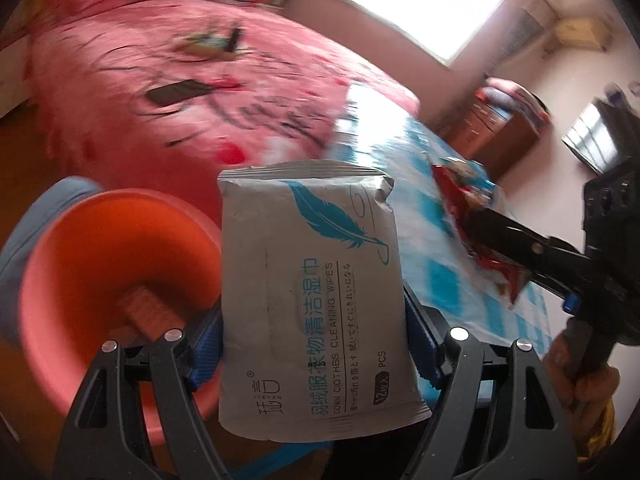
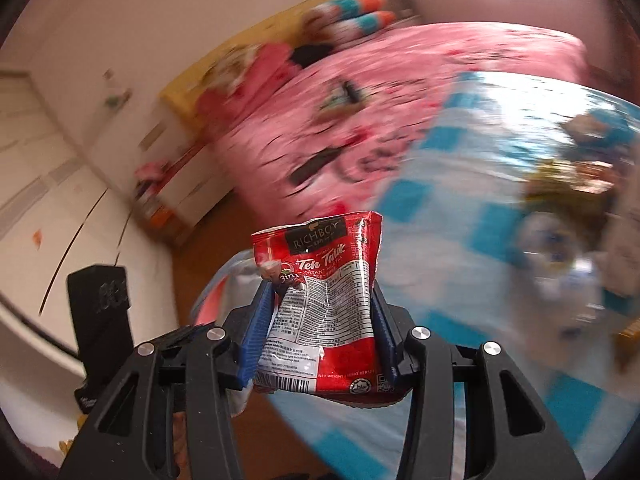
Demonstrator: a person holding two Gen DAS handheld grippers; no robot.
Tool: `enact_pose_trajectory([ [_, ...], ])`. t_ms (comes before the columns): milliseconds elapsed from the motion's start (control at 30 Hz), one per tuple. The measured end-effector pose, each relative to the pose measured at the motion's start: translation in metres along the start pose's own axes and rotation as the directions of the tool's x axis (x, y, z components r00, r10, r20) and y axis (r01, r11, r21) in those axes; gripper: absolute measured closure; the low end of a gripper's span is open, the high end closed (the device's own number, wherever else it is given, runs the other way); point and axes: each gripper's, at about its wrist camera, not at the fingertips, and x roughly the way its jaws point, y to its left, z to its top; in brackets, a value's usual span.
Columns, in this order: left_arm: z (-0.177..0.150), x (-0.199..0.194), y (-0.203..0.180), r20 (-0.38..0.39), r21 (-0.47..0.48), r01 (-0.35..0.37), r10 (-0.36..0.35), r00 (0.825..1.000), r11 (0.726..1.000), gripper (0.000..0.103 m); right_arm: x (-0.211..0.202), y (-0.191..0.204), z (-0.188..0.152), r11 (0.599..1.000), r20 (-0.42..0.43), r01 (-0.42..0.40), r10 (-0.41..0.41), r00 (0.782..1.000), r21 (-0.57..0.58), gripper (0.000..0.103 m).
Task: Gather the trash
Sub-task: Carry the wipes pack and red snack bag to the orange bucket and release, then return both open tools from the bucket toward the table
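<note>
We see a grey wipes packet printed with a teal feather, beside an orange-pink basin. The tea sachet is red and white. Behind lie a pink bedspread and a blue-and-white checked sheet.

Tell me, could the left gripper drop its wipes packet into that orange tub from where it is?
Probably yes. The left gripper is shut on the wipes packet, and the orange tub sits open-mouthed just left of it, with nothing between. Inside the tub only a brown piece shows, so there looks to be room.
</note>
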Motion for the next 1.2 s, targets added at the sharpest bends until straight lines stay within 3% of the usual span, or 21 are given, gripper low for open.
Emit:
enact_pose_trajectory([
  [167, -0.006, -0.008, 0.051, 0.007, -0.103, -0.109, 0.110, 0.994, 0.989, 0.026, 0.047, 0.042, 0.007, 0.994, -0.070, -0.079, 0.074, 0.995, -0.074, 0.055],
  [300, -0.010, -0.009, 0.089, -0.001, -0.184, -0.201, 0.205, 0.979, 0.962, 0.025, 0.075, 0.066, 0.007, 0.986, -0.116, -0.133, 0.121, 0.986, -0.104, 0.052],
  [400, -0.014, -0.007, 0.113, -0.042, -0.237, -0.264, 0.262, 0.964, 0.935, 0.021, 0.084, 0.074, 0.005, 0.982, -0.122, -0.157, 0.144, 0.982, -0.105, 0.036],
  [533, -0.014, -0.013, 0.123, -0.010, -0.246, -0.301, 0.308, 0.951, 0.922, 0.018, 0.071, 0.069, 0.006, 0.988, -0.065, -0.126, 0.121, 0.991, -0.091, 0.021],
  [800, -0.008, -0.022, 0.102, 0.065, -0.175, -0.311, 0.326, 0.943, 0.934, 0.018, 0.030, 0.038, 0.000, 0.997, 0.030, -0.031, 0.033, 0.999, -0.076, 0.020],
  [933, -0.009, -0.020, 0.089, 0.064, -0.154, -0.293, 0.305, 0.950, 0.944, 0.018, 0.015, 0.021, -0.009, 0.999, 0.052, -0.006, 0.009, 0.999, -0.053, 0.013],
  [1200, -0.006, -0.013, 0.058, 0.061, -0.122, -0.237, 0.246, 0.967, 0.964, 0.017, -0.002, -0.003, -0.024, 0.999, 0.082, 0.041, -0.039, 0.996, -0.032, 0.013],
])
